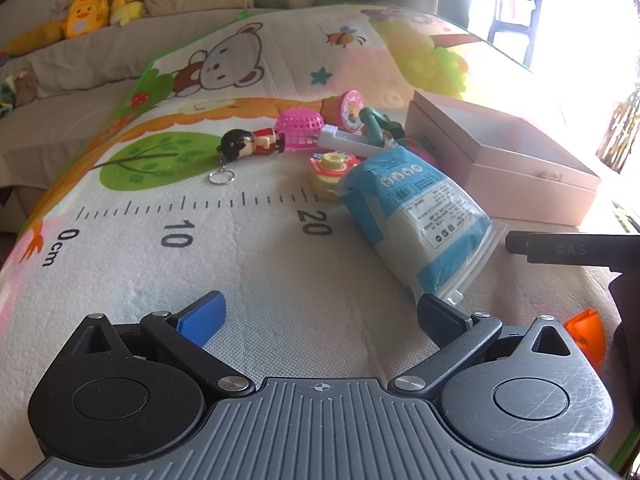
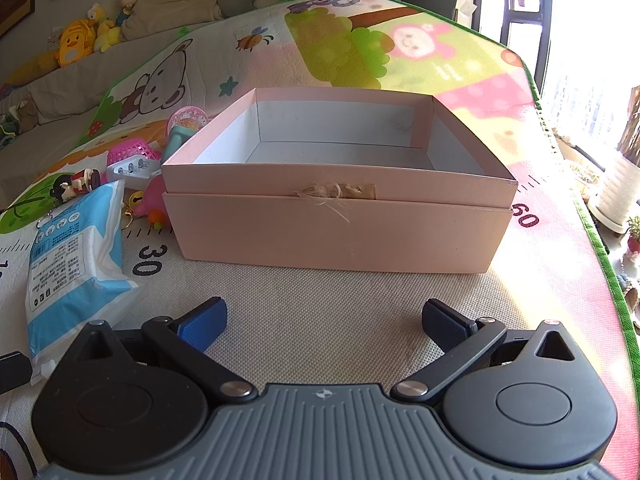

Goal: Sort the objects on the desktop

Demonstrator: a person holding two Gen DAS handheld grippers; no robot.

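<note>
On a padded play mat (image 1: 280, 272) printed with a cartoon bear and a ruler, I hold a gripper in each hand, both tilted down toward the surface. My left gripper (image 1: 320, 316) has its jaws spread wide with nothing between them; only bare mat shows in the gap. My right gripper (image 2: 324, 320) is spread just as wide and also empty.

Ahead of the right gripper sits a pink box (image 2: 336, 236), lid off, its white inside bare. It looks set there to receive the loose things, so I judge the sorting has not begun.

The things to sort lie in a cluster to the left of the box. Nearest my left gripper is a blue and white pouch (image 1: 416, 220) in a clear zip bag, lying flat with one corner just beside my right-hand finger. Beyond it, crowded together and touching in places:
- a yellow toy (image 1: 328, 176) with a red ring, against the pouch's far end
- a doll keychain (image 1: 252, 142) on its side, its metal ring trailing toward me
- a pink basket (image 1: 300, 128) tipped over
- a white plug (image 1: 344, 140)
- a pink disc (image 1: 352, 110) standing on edge
- a green ring toy (image 1: 376, 124) (partly hidden, so I cannot tell exactly what it is)

Strong window light washes out the far right. The pouch, being closest and uppermost, seems the easiest first pick.
</note>
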